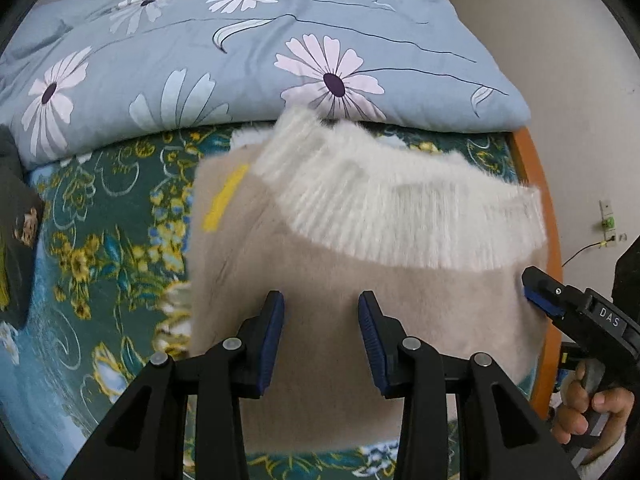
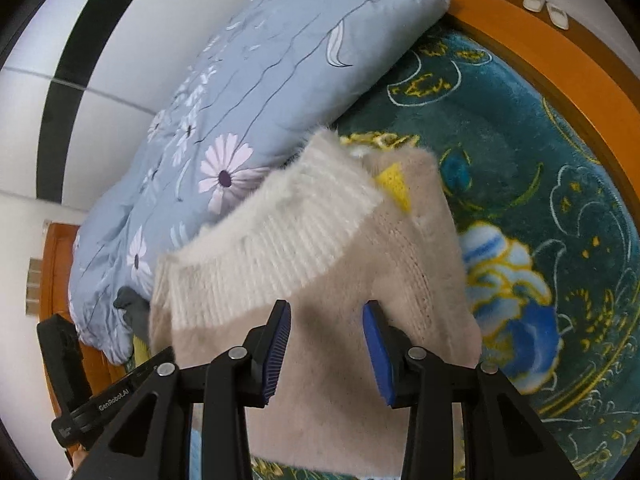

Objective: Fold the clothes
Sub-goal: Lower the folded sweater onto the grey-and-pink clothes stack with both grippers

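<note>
A fuzzy beige sweater [image 1: 320,272] with a white ribbed band [image 1: 384,208] and a yellow patch [image 1: 224,200] lies folded on the bed; it also shows in the right wrist view [image 2: 320,280]. My left gripper [image 1: 321,320] is open, its fingers spread over the sweater's near part. My right gripper [image 2: 326,332] is open too, fingers spread above the beige knit; it shows at the sweater's right edge in the left wrist view [image 1: 540,296]. Neither holds cloth.
A light blue flowered quilt [image 1: 240,52] lies folded behind the sweater. A teal floral blanket [image 1: 100,240] covers the bed. The orange wooden bed frame [image 1: 536,184] runs along the right edge. Dark clothing [image 1: 16,216] lies at far left.
</note>
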Motion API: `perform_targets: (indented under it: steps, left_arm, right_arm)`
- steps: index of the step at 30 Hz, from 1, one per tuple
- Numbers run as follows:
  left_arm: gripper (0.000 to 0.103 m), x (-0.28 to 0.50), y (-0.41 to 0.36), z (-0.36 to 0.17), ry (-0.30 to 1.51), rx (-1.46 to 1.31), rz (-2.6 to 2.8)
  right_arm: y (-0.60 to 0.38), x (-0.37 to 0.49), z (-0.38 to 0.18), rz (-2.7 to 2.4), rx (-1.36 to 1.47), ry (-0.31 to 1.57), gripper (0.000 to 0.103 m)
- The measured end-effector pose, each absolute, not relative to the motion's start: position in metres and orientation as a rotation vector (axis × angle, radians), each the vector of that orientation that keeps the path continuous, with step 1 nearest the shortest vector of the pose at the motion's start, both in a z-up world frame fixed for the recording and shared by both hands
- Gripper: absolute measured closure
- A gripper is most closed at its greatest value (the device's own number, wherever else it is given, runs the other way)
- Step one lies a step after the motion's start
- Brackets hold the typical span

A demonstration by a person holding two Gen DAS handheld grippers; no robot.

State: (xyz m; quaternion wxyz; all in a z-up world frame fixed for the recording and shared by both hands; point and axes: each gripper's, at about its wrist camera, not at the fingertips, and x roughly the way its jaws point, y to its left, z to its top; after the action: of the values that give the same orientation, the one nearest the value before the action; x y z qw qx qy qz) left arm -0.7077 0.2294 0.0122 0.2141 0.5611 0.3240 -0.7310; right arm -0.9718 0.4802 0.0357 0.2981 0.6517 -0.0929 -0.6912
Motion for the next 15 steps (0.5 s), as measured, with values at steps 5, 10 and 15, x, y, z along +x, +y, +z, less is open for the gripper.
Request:
perform_targets:
  steps: [5,10,15]
  left_arm:
    - [0.063,-0.716,0.229,0.008,0.848,1.590,-2.012]
    - [0.063,-0.708,0.234,0.017,0.875,1.554,-2.000]
    - [0.051,-0.677,0.249,0.038,0.964,1.451,-1.983]
  right_arm:
    - [0.474,-0.976,0.029,-1.843,1.738,-0.229,0.061]
    - [0.475,-0.976,0.032,-1.839,1.761,-0.215,0.061]
    - [0.483,-0.952,0.071,-1.868,1.657,-0.189,0.059]
